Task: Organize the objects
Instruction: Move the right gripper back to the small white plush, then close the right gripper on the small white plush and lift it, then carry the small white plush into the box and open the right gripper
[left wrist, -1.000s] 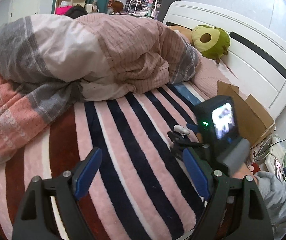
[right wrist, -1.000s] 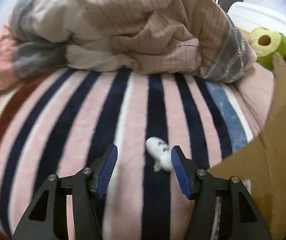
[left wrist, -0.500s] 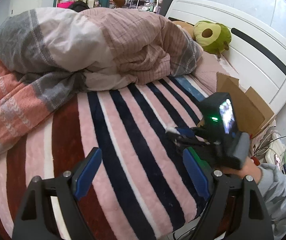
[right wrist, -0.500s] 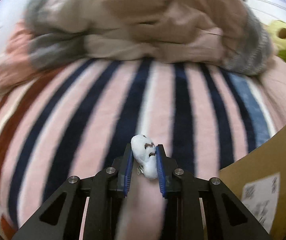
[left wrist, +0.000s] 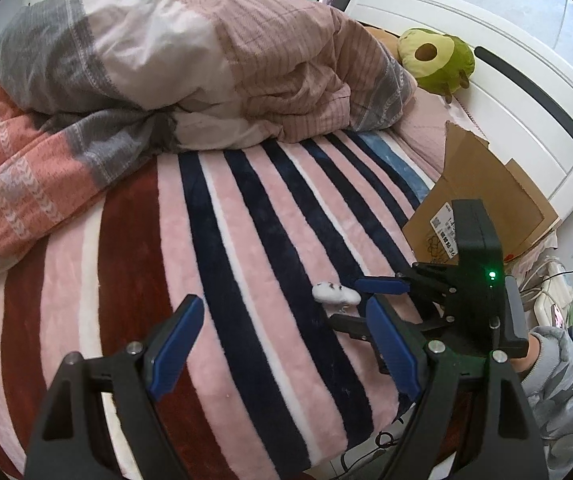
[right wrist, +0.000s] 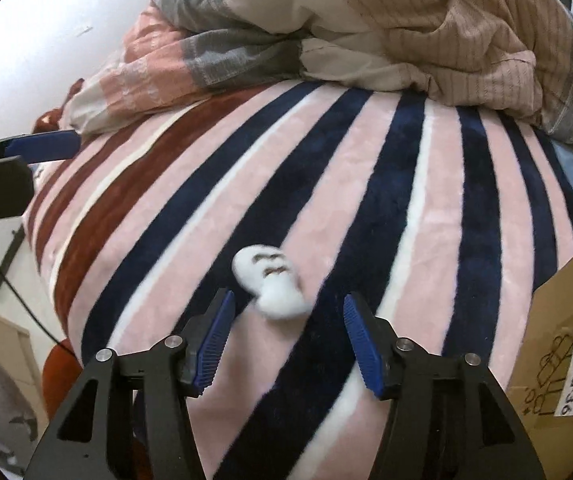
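Cardboard box (right wrist: 566,344) beside white toy (right wrist: 270,282); quilt (right wrist: 366,28) heaped behind.

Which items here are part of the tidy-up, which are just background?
In play:
- small white plush toy, loose on the blanket
- cardboard box, likely the destination
- right gripper, fingers just opened

Background:
- rumpled duvet
- avocado plush
- striped blanket

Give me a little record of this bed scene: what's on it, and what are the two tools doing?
surface: striped pink, navy and maroon fleece blanket
small item: white fluffy toy, lying on the blanket
right tool: jaws just opened, toy just ahead of the pads, untouched
left tool: open, empty
box: brown cardboard box, at the bed's edge
bedding: rumpled pink and grey quilt
plush: green avocado cushion
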